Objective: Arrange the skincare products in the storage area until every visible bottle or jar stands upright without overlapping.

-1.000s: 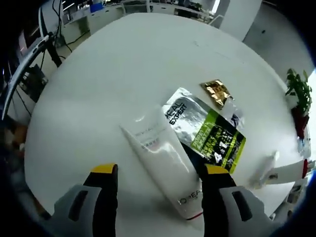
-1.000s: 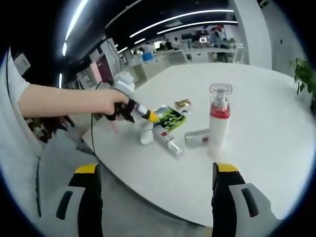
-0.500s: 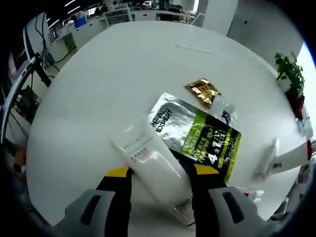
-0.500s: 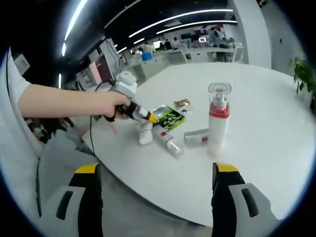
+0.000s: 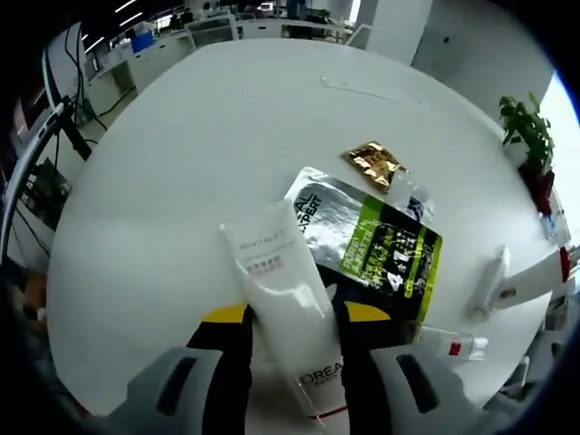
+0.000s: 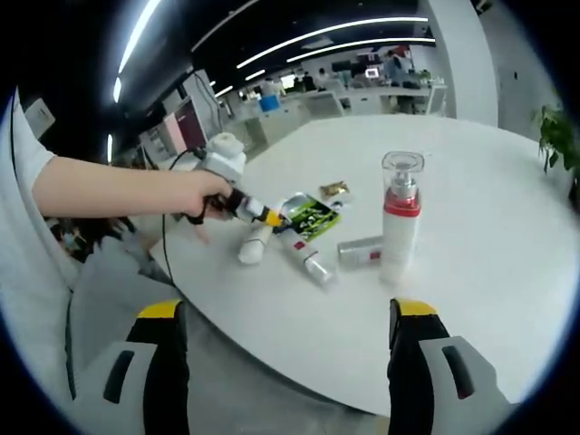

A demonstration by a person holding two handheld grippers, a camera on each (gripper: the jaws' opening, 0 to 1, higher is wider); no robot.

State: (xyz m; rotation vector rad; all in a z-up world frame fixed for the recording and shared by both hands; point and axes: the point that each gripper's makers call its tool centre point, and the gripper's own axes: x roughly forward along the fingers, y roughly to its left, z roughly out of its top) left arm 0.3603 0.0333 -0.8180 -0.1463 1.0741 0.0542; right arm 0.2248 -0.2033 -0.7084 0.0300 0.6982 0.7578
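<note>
Left gripper view: the left gripper (image 5: 292, 319) has its yellow-tipped fingers (image 5: 227, 317) pinching a white tube (image 5: 283, 301) that lies on the round white surface (image 5: 181, 154), cap end toward 6 o'clock and crimped end toward 11. At 2 o'clock from the tube, just beside it, lies a silver and green sachet (image 5: 367, 240), flat, with a small gold packet (image 5: 374, 161) near its upper corner. At 4 o'clock a small tube with a red band (image 5: 450, 343) lies flat, and at 3 o'clock a white item (image 5: 494, 281) lies near the edge. A potted plant (image 5: 530, 140) stands beyond the surface at 2 o'clock.

Right gripper view: the right gripper (image 6: 285, 317) hangs in the air before the surface, fingers spread wide with nothing between them. A hand (image 6: 195, 195) at 10 o'clock holds the other gripper against the tube. At 1 o'clock a pump bottle (image 6: 400, 217) with a clear cap and red collar stands upright, with a silver tube (image 6: 361, 250) lying touching its base. Another white tube (image 6: 306, 256) lies flat between them.
</note>
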